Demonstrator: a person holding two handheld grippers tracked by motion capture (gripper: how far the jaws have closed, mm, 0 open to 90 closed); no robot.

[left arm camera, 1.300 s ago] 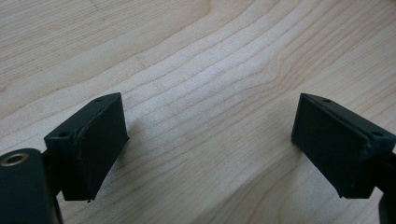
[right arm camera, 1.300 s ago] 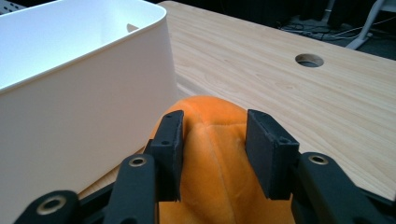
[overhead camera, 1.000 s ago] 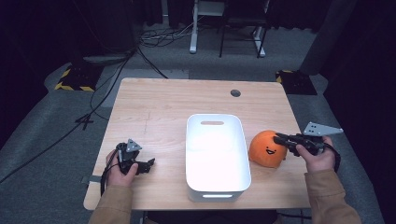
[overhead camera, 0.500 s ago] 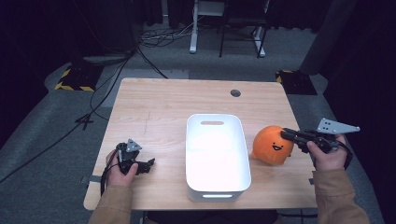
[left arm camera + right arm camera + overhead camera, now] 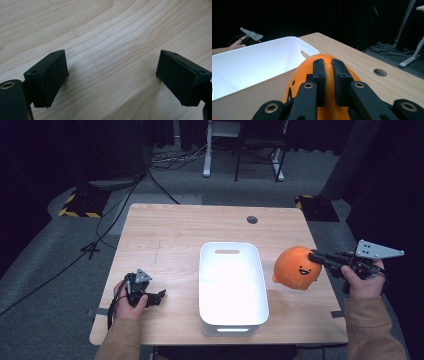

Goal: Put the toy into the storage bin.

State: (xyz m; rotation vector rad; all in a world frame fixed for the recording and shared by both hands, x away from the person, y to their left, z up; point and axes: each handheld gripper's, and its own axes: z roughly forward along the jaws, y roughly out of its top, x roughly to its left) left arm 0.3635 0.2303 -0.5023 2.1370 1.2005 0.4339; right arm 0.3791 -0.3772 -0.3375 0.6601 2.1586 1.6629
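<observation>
- toy (image 5: 296, 268): orange plush, matt, soft nap
- bin (image 5: 231, 320): white plastic, smooth, slight gloss
- surface (image 5: 175, 232): pale wood grain, matt
- gripper (image 5: 328, 75) pads: black, matt

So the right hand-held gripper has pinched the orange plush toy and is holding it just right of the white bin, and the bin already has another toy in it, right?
Not quite. The white bin is empty, as the high view shows. The rest holds: the right hand-held gripper pinches the orange plush toy just right of the bin.
</observation>
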